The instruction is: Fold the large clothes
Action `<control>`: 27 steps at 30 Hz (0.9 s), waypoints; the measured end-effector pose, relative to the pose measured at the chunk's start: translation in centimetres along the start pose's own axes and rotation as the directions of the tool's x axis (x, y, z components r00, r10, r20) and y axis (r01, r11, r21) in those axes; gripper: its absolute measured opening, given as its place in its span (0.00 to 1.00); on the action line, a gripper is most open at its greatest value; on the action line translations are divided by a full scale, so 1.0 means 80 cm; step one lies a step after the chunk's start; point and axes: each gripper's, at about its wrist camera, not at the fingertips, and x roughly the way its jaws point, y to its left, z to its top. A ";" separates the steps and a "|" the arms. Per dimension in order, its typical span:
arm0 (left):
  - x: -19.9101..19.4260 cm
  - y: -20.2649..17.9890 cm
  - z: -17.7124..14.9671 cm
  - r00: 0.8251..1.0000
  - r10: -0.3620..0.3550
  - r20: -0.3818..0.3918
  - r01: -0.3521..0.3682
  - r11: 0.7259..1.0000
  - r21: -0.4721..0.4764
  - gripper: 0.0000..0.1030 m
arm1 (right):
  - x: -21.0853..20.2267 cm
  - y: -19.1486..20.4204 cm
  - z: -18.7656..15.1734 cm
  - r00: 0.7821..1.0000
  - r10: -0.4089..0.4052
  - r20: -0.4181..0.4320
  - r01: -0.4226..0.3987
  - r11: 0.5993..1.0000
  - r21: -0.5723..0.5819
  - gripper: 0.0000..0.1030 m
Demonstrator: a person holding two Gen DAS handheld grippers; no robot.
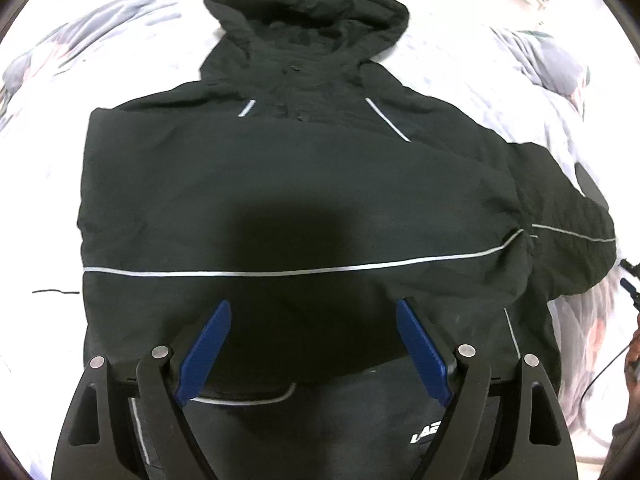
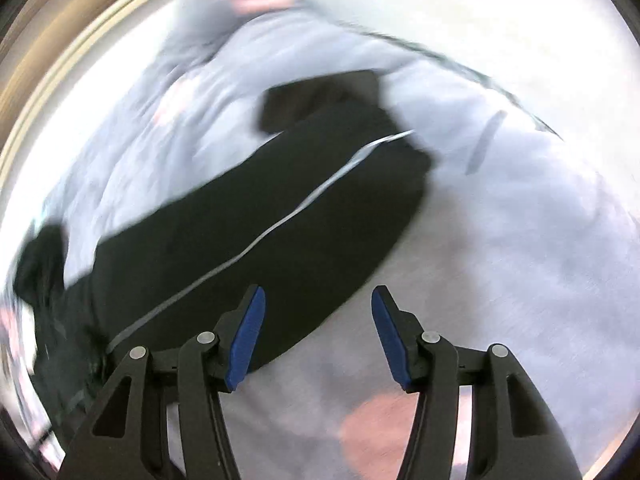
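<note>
A black hooded jacket (image 1: 280, 184) with thin silver piping lies spread on a pale bed cover, hood at the far end. One sleeve is folded across the body; the other sleeve (image 1: 568, 236) sticks out to the right. My left gripper (image 1: 314, 308) hovers above the lower body of the jacket, jaws wide apart, nothing between them. The right wrist view is blurred: the black sleeve (image 2: 256, 216) runs diagonally over the cover, its cuff (image 2: 320, 100) at the far end. My right gripper (image 2: 318, 296) stands open above the sleeve's near edge, holding nothing.
The pale grey and pink patterned bed cover (image 1: 520, 92) surrounds the jacket. A thin black cable (image 1: 604, 368) and a dark object lie at the right edge. A wooden bed frame edge (image 2: 60, 80) shows at the left of the right wrist view.
</note>
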 end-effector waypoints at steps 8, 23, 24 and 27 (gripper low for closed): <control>0.020 -0.031 -0.002 0.999 0.009 -0.040 -0.008 1.000 0.015 0.83 | 0.063 -0.090 0.054 0.998 0.070 -0.007 -0.067 0.977 0.201 0.59; 0.034 -0.078 0.005 0.998 0.035 -0.055 -0.028 0.993 0.110 0.83 | 0.102 -0.073 0.068 0.961 0.277 0.004 -0.269 0.932 0.242 0.30; 0.034 -0.081 0.006 0.998 0.034 -0.053 -0.028 0.993 0.115 0.83 | 0.090 -0.068 0.066 0.964 0.263 0.028 -0.262 0.937 0.232 0.24; 0.034 -0.090 0.006 0.998 0.038 -0.045 -0.031 0.990 0.135 0.83 | 0.044 -0.040 0.060 0.963 0.248 0.105 -0.260 0.956 0.133 0.20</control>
